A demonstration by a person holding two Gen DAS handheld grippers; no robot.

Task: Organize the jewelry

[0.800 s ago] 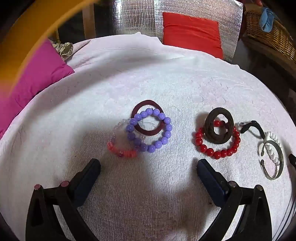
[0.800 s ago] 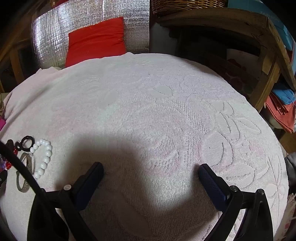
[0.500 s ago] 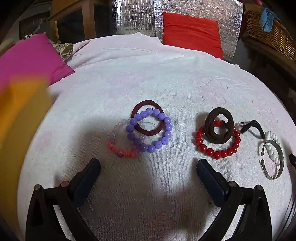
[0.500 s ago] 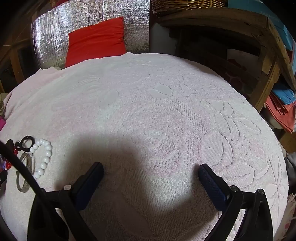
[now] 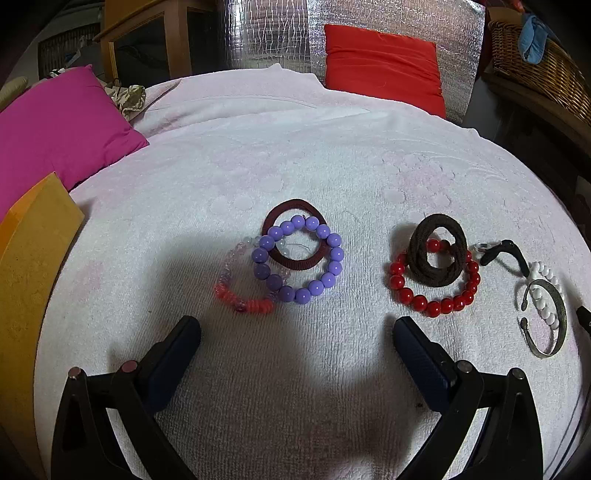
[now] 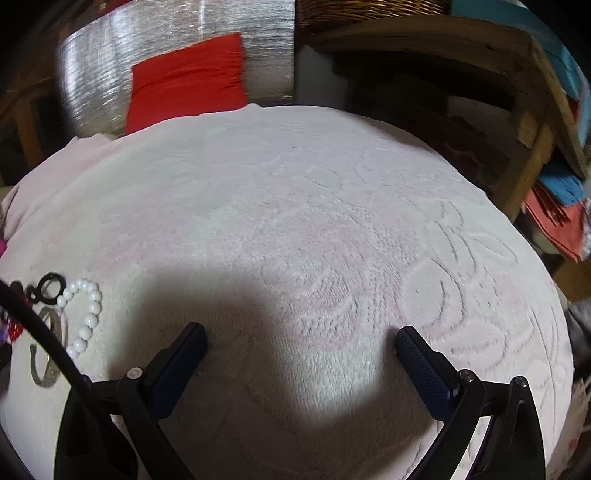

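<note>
Plainly, both claws are spread wide with nothing between their fingers. The left gripper (image 5: 295, 332) hangs over a white towel (image 5: 295, 166), angled down at the jewelry, and no piece touches it. Just beyond its left finger lies a purple bead bracelet (image 5: 299, 258), overlapping a maroon hair band (image 5: 295, 206) behind it and a clear and pink bead bracelet (image 5: 240, 291) on its left side. Further right, apart from that cluster, a red bead bracelet (image 5: 432, 291) lies with a dark brown hair band (image 5: 436, 258) resting across its far part. Right of those sit a small black ring (image 5: 506, 254), a white bead bracelet (image 5: 546, 295) and a metal cuff (image 5: 550, 325), the beads lying across the cuff.

An orange board (image 5: 33, 266) stands at the left edge of the towel, beside a pink cushion (image 5: 62, 133). A red cushion (image 5: 380, 62) leans against a silver quilted panel (image 5: 266, 33) at the back, and a wicker basket (image 5: 535, 62) sits at the far right.

The right gripper (image 6: 299, 336) hovers over a bare patch of the towel, well apart from the jewelry; only the white beads, cuff and black ring show at its far left, partly crossed by a black cable (image 6: 48, 339). Wooden shelves (image 6: 498, 74) with folded cloths stand past the towel's right side.
</note>
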